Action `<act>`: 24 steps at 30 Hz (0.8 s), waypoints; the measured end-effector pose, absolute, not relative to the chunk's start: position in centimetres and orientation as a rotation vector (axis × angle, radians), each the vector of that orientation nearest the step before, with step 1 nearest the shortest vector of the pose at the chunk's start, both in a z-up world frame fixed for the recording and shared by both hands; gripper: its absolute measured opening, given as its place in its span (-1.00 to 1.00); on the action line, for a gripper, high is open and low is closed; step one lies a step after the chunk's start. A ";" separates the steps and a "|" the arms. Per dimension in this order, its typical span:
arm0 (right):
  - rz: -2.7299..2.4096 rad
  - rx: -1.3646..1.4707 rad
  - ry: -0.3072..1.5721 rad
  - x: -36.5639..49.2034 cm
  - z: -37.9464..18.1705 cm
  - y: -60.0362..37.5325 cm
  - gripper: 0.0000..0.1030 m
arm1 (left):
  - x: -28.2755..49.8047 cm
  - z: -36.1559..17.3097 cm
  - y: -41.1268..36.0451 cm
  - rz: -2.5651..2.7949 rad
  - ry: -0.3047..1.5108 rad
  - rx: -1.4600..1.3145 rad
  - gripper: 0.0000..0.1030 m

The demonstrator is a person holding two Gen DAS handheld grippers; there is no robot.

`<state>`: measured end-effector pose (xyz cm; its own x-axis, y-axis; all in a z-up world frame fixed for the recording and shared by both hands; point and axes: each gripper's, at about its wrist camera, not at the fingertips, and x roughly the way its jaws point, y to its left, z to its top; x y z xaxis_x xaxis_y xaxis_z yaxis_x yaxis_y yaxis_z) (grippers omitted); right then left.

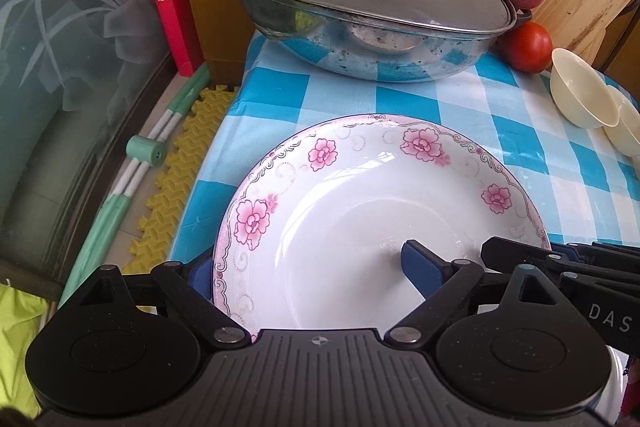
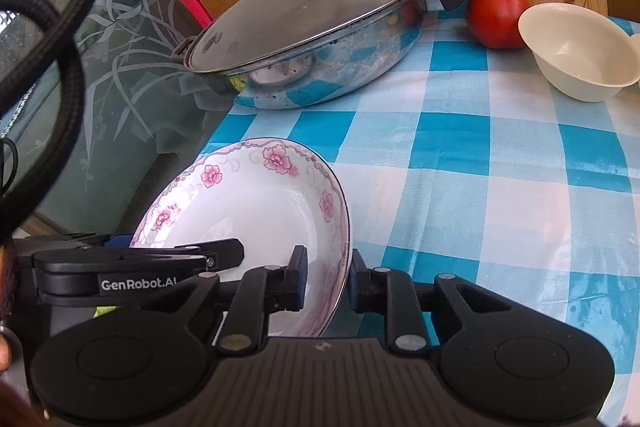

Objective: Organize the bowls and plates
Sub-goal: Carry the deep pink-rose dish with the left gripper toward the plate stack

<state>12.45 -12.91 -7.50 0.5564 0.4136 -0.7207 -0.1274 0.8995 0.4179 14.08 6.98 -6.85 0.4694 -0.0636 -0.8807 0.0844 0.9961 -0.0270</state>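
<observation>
While the right gripper [image 2: 329,277] pinches the near-right rim of the white pink-flowered porcelain plate [image 2: 256,211] at the tabletop's [image 2: 480,187] near-left corner, the left gripper [image 1: 308,275] straddles its left rim, jaws wide, pads off it.

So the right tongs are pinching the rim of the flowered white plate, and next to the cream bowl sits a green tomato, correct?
Not quite: the tomato is red, not green, as the right wrist view shows. The rest holds: the right tongs pinch the rim of the flowered white plate, and the tomato sits next to the cream bowl.
</observation>
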 end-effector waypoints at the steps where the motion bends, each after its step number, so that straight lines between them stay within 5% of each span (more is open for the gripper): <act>1: 0.324 0.333 0.922 12.4 -7.3 -12.9 -0.60 | 14.0 -6.7 7.0 -0.090 1.072 0.022 0.79; 24: 0.292 0.332 0.842 9.5 -5.1 -15.1 -0.60 | 12.0 -4.9 5.0 -0.155 0.976 0.042 0.76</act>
